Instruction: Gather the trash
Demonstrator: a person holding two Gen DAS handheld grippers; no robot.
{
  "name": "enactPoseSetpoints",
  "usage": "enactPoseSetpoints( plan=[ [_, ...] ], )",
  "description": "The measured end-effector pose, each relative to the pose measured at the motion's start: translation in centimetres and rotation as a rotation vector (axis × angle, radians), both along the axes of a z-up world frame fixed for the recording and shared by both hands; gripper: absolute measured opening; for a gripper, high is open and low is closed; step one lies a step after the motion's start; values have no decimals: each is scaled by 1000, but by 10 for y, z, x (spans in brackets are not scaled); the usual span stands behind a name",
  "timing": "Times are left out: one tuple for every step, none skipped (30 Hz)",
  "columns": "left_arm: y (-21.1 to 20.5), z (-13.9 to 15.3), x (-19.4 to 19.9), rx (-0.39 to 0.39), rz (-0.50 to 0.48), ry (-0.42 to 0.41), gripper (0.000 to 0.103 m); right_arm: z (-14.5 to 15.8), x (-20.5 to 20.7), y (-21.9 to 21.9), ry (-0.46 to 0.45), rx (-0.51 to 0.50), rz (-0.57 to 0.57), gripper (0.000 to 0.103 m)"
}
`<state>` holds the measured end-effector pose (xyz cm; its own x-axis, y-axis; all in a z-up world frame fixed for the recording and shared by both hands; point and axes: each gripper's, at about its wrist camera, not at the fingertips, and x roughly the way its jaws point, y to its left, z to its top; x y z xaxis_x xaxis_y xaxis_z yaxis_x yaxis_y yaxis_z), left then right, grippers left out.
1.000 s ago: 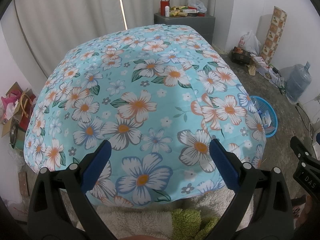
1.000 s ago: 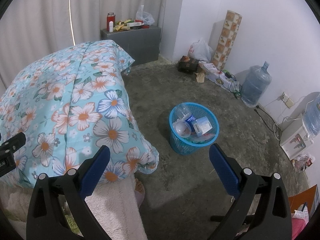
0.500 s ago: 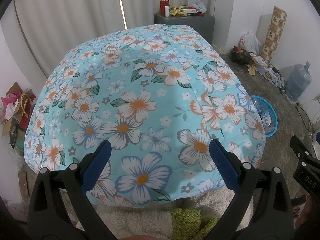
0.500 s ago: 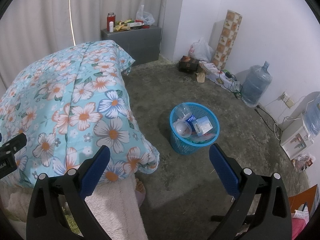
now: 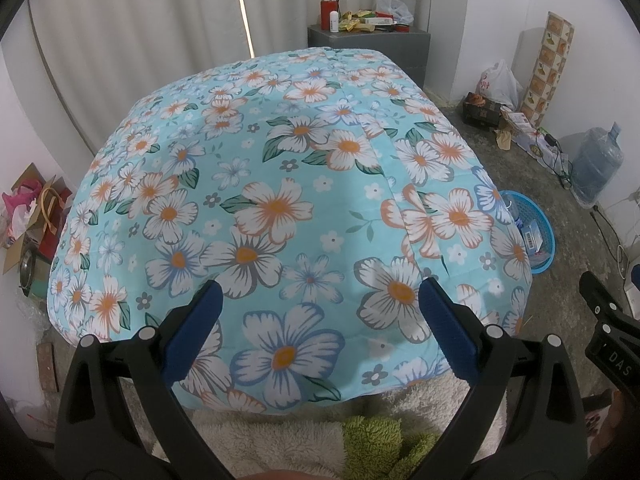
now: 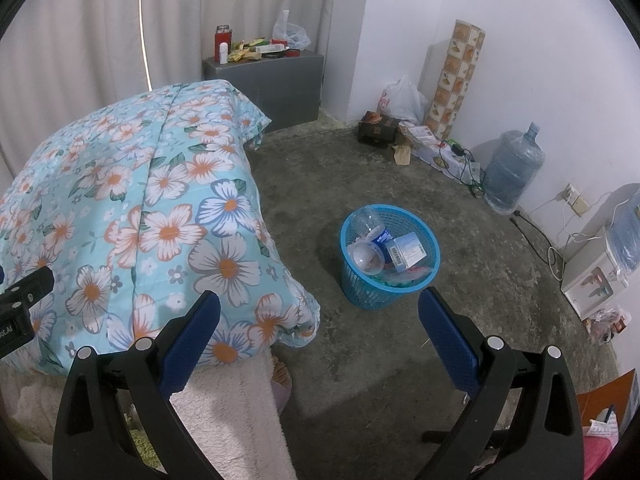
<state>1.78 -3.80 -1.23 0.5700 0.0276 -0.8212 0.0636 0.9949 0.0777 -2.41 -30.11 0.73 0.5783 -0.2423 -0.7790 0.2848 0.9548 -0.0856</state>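
Nothing has moved since a moment ago. Both the left gripper [image 5: 316, 312] and right gripper [image 6: 318, 322] stay spread wide, holding nothing. The blue trash basket [image 6: 428, 240], ahead between the right fingers, already holds trash, so collecting looks done.

blue plastic mesh basket [image 6: 390, 258] stood upright on the bare concrete floor, near the hanging corner of the flowered quilt but apart from it. round, open-topped, walls tapering toward the base. it held trash well up toward the rim: a clear plastic bottle [image 6: 370, 224] with a blue label, leaning neck-up against the far-left wall; a clear domed cup lid [image 6: 365, 258] beside it at left; a small white-and-blue carton [image 6: 406, 254] with a barcode, lying tilted near the middle; thin wrappers [image 6: 404, 276], pink and green, lower at the front. from the left wrist view only the basket's right part [image 5: 540, 236] showed past the quilt edge.
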Motion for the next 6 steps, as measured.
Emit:
enactPoseSetpoints(
  plan=[
    [1,0,0,-1,1,2,94,1,0,-1,0,0,1,96],
    [2,-1,-1,-3,3,3,94,0,0,0,0,0,1,96],
    [2,-1,-2,-4,5,4,94,0,0,0,-1,0,0,96],
    [3,-2,-2,-5,6,5,94,0,0,0,0,0,0,96],
    [3,-2,-3,-6,7,6,94,0,0,0,0,0,0,96],
    [3,-2,-3,-6,7,6,94,0,0,1,-1,0,-1,96]
  ],
)
